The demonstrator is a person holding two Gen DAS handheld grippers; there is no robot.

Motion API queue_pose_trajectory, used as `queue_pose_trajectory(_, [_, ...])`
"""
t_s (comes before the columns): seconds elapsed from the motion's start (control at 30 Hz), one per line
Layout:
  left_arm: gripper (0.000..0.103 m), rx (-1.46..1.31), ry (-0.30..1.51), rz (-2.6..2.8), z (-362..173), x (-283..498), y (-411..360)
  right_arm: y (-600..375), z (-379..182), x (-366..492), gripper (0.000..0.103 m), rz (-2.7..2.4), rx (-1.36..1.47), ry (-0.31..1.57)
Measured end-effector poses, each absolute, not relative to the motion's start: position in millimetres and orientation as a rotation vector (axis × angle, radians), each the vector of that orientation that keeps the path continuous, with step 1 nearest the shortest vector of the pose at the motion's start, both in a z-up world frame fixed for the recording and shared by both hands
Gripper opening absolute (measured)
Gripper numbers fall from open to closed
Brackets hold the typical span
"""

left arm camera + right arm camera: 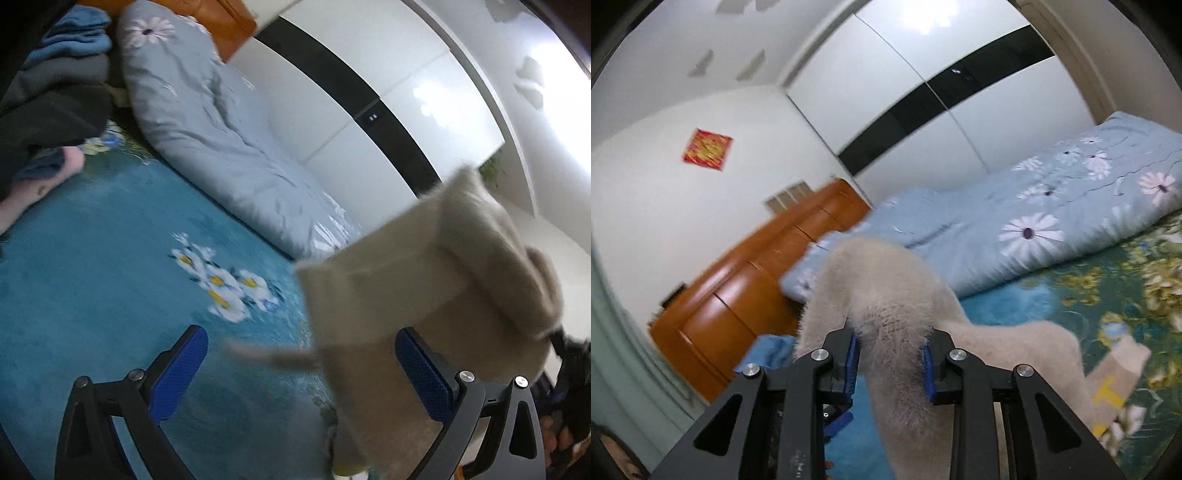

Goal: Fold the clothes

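Beige fluffy sweater (pixel 886 295) hung in the air above the teal floral bedspread (pixel 92 295), pinched by the right gripper (pixel 890 354) — its two blue-padded fingers (pixel 851 354) were pressed in on a thick bunch of the fuzzy fabric, which arched up over them and trailed down toward the bedspread. A cuff or hem with a yellow mark on it (pixel 1119 373) dangled off to the side, low over the bedspread's yellow-flowered patch. The left gripper (pixel 301 365) stood wide apart, nothing between its blue pads (pixel 184 369); the sweater (pixel 424 288) hung partly in front of its far finger, and whether cloth touched that pad I could not tell through the blur. Beyond the sweater, along the far edge of the bedspread, lay a pale blue daisy-print quilt (pixel 1052 214), rumpled lengthwise against the white wardrobe with its black stripe (pixel 923 110). An orange wooden headboard (pixel 738 295) stood at the head end of the bedspread. In the left wrist view a heap of dark, grey and blue clothes (pixel 62 85) sat piled at the bedspread's far corner beside the quilt — a pink piece (pixel 44 177) poked out beneath it.
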State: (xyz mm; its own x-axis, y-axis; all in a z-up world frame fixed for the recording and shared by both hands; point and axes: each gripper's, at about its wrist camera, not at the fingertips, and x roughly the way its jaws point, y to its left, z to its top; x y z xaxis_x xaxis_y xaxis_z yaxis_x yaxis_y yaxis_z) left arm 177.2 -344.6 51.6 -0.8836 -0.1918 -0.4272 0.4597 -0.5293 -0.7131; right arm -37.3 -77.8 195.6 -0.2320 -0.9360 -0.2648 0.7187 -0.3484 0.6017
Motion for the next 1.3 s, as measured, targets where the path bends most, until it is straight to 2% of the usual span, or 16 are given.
queue_pose_trajectory(0.17, [0.103, 0.476, 1.301, -2.408, 38.9, 170.5, -351.9, -29.1, 125.4, -62.4, 0.029, -1.920, 0.872, -0.503])
queue_pose_trajectory(0.23, [0.103, 0.517, 1.309, -2.418, 33.1, 161.1, -350.6, 6.6, 84.6, -69.2, 0.029, -2.015, 0.961, -0.512])
queue_pose_trajectory(0.47, [0.103, 0.707, 1.325, -2.462, 12.8, 115.9, -324.2, 123.5, -4.4, -63.3, 0.034, -2.237, 1.176, -0.558])
queue_pose_trajectory(0.57, [0.103, 0.797, 1.338, -2.481, 2.7, 96.2, -308.2, 149.1, -12.6, -54.4, 0.043, -2.297, 1.208, -0.531])
queue_pose_trajectory(0.73, [0.103, 0.971, 1.338, -2.444, -16.8, 71.7, -289.3, 157.9, 37.0, -41.5, 0.044, -2.511, 1.039, -0.405])
queue_pose_trajectory(0.87, [0.103, 1.001, 1.316, -2.461, -17.5, 64.5, -276.1, 84.2, 45.9, -31.5, 0.050, -2.412, 0.981, -0.084])
queue_pose_trajectory(1.0, [0.103, 1.034, 1.268, -2.509, -14.7, 57.0, -262.6, 7.1, 53.4, -21.6, 0.051, -2.273, 0.916, 0.225])
queue_pose_trajectory(1.13, [0.103, 1.093, 1.291, -2.536, -21.0, 46.6, -251.4, -27.8, 31.9, -22.4, 0.051, -2.342, 0.937, 0.501])
queue_pose_trajectory(1.17, [0.103, 1.111, 1.295, -2.538, -22.1, 44.8, -249.3, -28.7, 27.7, -25.8, 0.051, -2.363, 0.945, 0.525])
queue_pose_trajectory(1.27, [0.103, 1.125, 1.281, -2.563, -19.9, 43.2, -243.4, -17.8, 21.2, -35.4, 0.020, -2.413, 0.995, 0.543])
queue_pose_trajectory(1.3, [0.103, 1.120, 1.283, -2.578, -18.4, 44.1, -243.2, -12.4, 21.5, -35.6, 0.015, -2.404, 1.021, 0.517])
